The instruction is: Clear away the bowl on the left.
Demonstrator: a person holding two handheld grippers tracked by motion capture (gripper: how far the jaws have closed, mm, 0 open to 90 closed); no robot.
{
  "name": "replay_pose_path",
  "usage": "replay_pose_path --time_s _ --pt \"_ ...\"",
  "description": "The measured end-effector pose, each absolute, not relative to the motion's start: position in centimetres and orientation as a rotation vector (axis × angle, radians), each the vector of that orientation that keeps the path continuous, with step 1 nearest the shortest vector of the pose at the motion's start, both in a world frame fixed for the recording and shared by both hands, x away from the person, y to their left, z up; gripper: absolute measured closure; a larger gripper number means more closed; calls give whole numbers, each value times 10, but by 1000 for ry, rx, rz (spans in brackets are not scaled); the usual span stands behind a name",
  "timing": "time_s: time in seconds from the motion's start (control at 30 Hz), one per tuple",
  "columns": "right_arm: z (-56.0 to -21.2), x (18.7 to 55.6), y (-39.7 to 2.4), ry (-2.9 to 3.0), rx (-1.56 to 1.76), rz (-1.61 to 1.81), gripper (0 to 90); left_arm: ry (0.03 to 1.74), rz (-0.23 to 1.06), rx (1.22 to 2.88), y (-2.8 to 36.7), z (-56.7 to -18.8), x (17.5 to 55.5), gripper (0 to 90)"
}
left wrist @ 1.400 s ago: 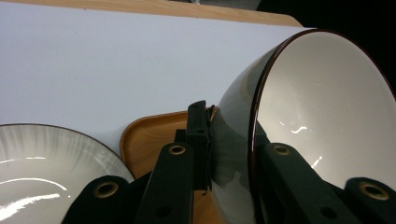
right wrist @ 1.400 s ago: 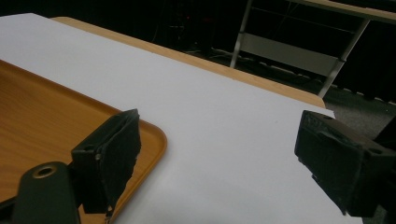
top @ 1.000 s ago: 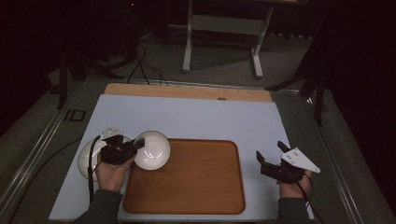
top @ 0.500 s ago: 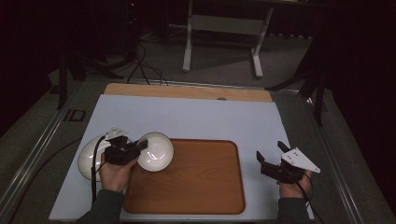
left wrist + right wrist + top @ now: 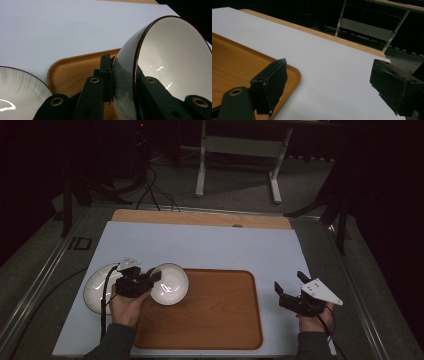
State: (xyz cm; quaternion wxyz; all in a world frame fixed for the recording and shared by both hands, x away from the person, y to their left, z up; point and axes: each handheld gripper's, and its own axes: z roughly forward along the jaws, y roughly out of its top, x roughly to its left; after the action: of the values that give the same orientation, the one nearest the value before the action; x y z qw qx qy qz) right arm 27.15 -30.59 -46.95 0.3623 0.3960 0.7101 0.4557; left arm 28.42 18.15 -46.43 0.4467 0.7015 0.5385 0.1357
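The left gripper [image 5: 150,281] is clamped on the rim of a white bowl [image 5: 170,284] with a dark outside and a thin brown lip, one jaw inside and one against the outer wall, as the left gripper view makes plain [image 5: 125,82]. A rim pinch like this suits a wide bowl that the jaws could never span, and it carries the bowl tilted, its mouth turned partly sideways. In the high view the bowl sits over the near-left corner of the wooden tray [image 5: 220,320], so the likely aim is to set it down there. A second white bowl [image 5: 100,287] rests on the white bench [image 5: 210,245] just to the left, close beside the hand, and its rim is the nearest thing to catch on. The tray itself is bare, with a low raised edge that the bowl's foot must pass over before it can settle flat; beyond that edge there is wide free room to the right and forward. The right gripper [image 5: 292,292] waits off the tray's right side, jaws spread wide with nothing between them [image 5: 327,85], well apart from the bowl.
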Motion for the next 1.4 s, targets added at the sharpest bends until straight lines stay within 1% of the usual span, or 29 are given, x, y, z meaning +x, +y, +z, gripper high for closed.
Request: replay_pose_path --time_s 1.4 --pt "-470 271 -307 1826 1020 1173 140 1308 299 1794 159 -474 287 807"
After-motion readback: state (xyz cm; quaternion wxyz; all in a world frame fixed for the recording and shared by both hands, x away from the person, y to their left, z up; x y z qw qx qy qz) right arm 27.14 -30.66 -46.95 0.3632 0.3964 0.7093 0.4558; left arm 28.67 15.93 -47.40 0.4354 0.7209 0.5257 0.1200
